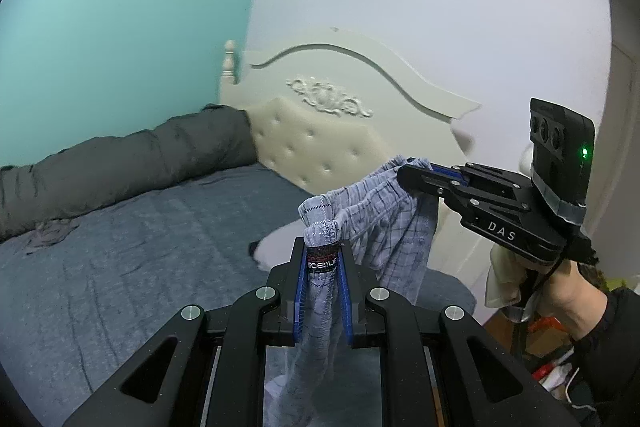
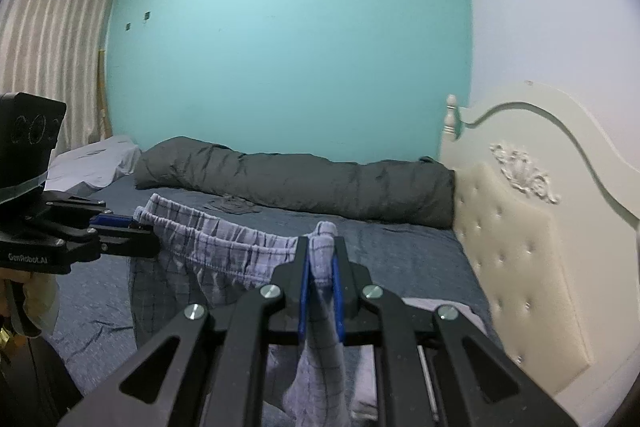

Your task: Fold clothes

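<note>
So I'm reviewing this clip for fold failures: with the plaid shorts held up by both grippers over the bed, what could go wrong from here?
1. The left gripper and the right gripper each pinch only a bunched bit of the plaid shorts; a tug could slip one free.
2. The waistband sags between them, so the shorts may land creased on the bed.
</note>
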